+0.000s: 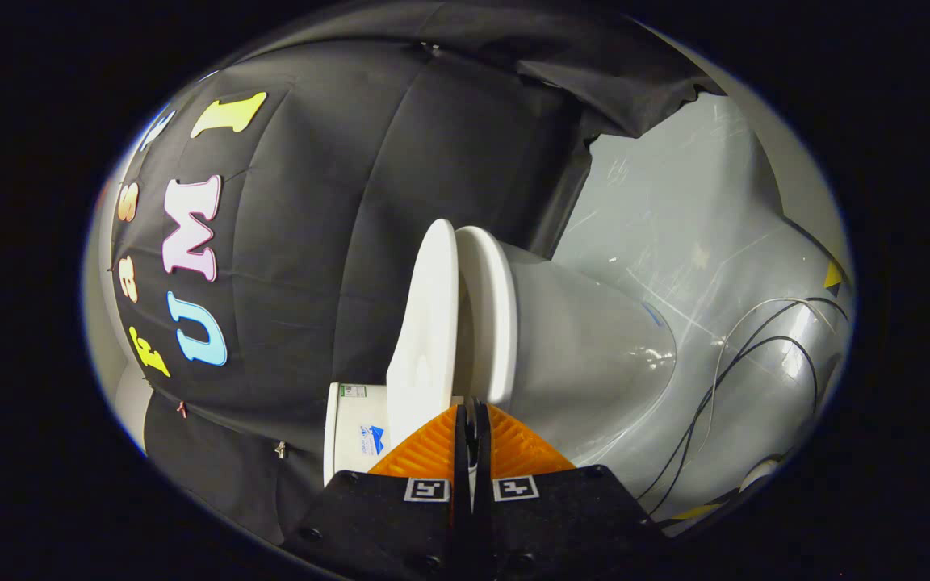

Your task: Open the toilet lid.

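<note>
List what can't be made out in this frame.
- Inside of the bowl: gripper view, hidden by the seat and the partly raised lid.
- Lid-seat joint: covered by the gripper. Its jaws are shut at the gap, and whether they touch anything is unclear.
- Tank: partly behind the lid and gripper.
- Cables: the ends are cut off at the view's edge.

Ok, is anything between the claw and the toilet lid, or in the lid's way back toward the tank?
Nothing visible. The claw, fingers closed together, sits right at the gap between the toilet lid and the seat. The lid is already partly raised, and the space between it and the tank looks clear.
</note>
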The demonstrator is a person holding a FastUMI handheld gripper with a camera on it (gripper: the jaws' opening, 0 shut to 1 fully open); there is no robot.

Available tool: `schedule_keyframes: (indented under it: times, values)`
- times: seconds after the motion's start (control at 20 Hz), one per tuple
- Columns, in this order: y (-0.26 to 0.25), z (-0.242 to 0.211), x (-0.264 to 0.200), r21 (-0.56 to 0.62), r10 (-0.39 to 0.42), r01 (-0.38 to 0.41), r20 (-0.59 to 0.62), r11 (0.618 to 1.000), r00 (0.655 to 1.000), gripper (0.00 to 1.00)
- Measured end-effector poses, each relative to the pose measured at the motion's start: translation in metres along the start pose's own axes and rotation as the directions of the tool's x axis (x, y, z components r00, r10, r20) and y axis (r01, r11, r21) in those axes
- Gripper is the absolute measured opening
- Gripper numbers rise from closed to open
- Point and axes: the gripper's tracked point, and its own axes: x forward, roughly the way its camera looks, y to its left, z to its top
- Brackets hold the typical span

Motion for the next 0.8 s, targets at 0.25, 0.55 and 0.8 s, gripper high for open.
schedule_keyframes:
  times: [0.25, 0.55, 0.8]
  values:
    - [0.039, 0.002, -0.01, -0.097, 0.01, -0.007, 0.032, 0.995, 0.999, 0.05]
    - [0.096, 0.001, -0.022, -0.209, 0.029, -0.018, 0.051, 0.978, 0.998, 0.05]
    - [0.152, -0.012, -0.033, -0.34, 0.022, 0.007, 0.081, 0.94, 0.996, 0.05]
